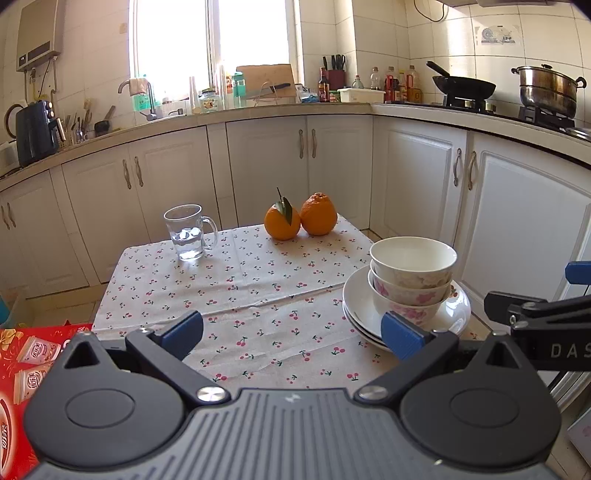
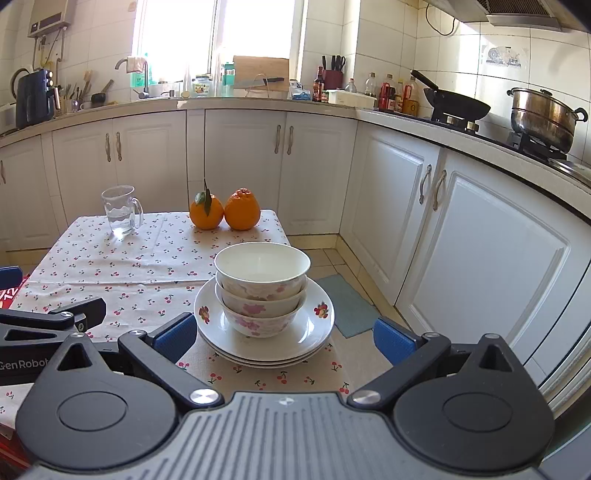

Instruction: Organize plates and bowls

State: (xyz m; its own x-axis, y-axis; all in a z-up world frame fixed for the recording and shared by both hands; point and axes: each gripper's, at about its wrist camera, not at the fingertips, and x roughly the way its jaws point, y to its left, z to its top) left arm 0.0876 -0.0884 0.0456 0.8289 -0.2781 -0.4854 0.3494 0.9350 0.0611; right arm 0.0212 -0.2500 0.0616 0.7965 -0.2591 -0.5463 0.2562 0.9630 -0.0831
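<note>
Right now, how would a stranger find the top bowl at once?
Look at the cherry-print table, near its right edge. There a plate stack carries three nested bowls. The top bowl is the highest one, its white inside showing empty.

Kitchen, daylight strong through window (image 2: 218, 33) over sink. White tiled walls (image 2: 388, 44); white cabinet doors (image 2: 476, 236) in an L under a stone counter (image 2: 258, 101). Beige floor tiles (image 2: 332, 258), green mat (image 2: 349, 304). Worktop under cherry-print cloth (image 1: 258, 273)
</note>
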